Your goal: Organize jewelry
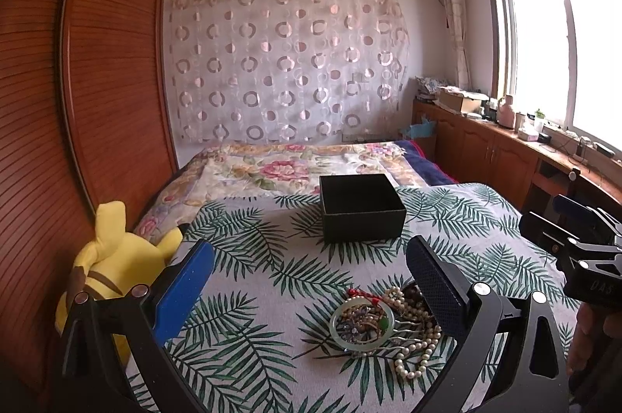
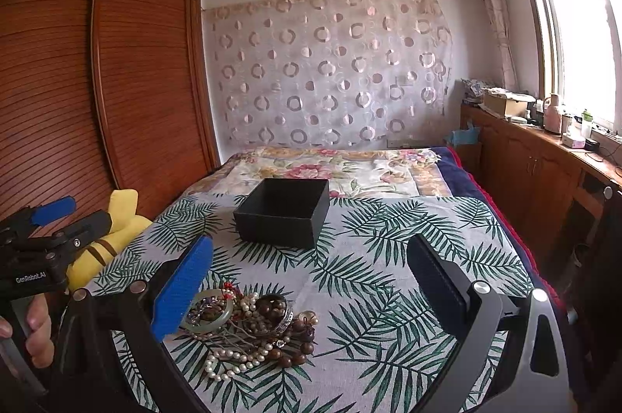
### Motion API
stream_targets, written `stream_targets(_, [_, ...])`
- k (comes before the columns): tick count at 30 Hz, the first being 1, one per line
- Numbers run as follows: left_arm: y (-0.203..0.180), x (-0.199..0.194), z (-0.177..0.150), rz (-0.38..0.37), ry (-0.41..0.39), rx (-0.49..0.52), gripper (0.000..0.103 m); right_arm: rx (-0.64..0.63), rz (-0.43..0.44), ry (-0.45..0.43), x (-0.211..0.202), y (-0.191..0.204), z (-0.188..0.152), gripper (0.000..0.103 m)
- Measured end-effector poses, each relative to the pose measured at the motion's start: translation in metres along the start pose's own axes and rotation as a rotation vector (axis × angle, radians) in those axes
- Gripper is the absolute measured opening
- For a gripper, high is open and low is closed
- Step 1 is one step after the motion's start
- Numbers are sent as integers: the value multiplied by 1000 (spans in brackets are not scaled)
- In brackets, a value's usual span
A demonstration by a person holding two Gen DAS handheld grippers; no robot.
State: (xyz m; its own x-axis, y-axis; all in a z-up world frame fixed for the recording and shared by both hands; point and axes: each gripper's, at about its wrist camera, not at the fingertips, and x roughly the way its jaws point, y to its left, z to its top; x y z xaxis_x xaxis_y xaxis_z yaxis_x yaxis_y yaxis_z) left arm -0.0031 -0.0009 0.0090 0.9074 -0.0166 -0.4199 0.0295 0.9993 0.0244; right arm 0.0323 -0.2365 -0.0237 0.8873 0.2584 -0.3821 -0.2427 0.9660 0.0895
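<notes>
Both grippers hovered with fingers spread wide and empty, the left gripper (image 1: 311, 284) and the right gripper (image 2: 311, 281), over the jewelry pile (image 2: 248, 327) near the bed's (image 2: 388, 257) front edge. Farther toward the bed's middle sat the open black box (image 2: 283, 211).

The left gripper (image 1: 311, 281) is held above the jewelry pile (image 1: 388, 325), its jaws spread wide with nothing between them. The right gripper (image 2: 311, 281) is held likewise, jaws wide apart. A hand (image 2: 37, 329) is wrapped around the left gripper's handle.
</notes>
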Motion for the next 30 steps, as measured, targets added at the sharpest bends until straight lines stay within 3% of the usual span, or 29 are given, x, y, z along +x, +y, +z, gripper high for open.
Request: stream_targets(30, [2,-3,2,-1,-9,-3,96,-1,1,-2,-4,10,0,101])
